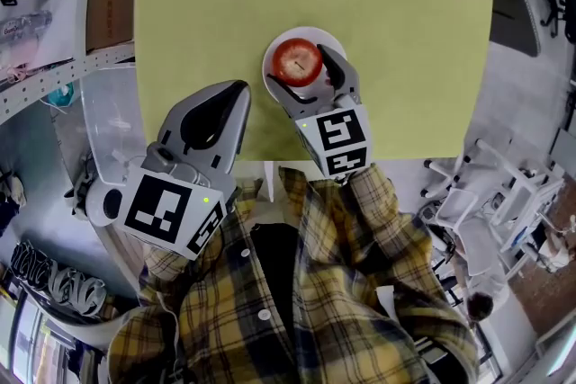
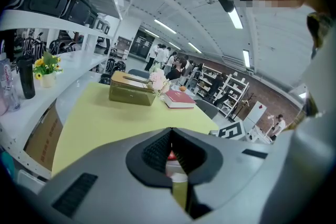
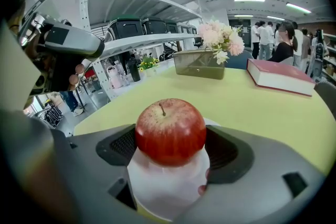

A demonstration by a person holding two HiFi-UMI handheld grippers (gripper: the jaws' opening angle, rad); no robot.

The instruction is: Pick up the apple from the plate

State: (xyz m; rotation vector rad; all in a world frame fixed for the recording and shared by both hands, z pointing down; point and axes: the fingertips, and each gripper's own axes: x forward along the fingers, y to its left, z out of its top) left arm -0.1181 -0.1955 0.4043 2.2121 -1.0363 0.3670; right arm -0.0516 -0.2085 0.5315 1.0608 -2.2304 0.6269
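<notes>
You are working over the yellow-green table (image 1: 189, 31). You are holding the left gripper (image 1: 238, 90) idle above the table's near edge, left of the plate. Its jaws are pressed together on nothing, and the left gripper view shows only a thin seam between them.

You are holding the right gripper (image 1: 300, 69) at the white plate (image 1: 335, 42), which is sitting near the middle of the table. Its jaws are standing apart, one on the left and one on the right of the apple (image 1: 296, 61). The ribbed pads are just beside the apple's flanks. Firm contact cannot be confirmed, and the apple is resting on the plate.

Judged step: you are positioned for the grasp, with closure and lift not yet done. The next move calls for closing the jaws evenly across the widest part of the apple, then raising it straight up so that the plate is not dragged along.

The apple is sitting upright, with its stem (image 3: 163, 109) pointing up and leaning slightly to the left. Its stem-to-base axis is running vertically. The body is nearly round, so no long axis is dominating.
</notes>
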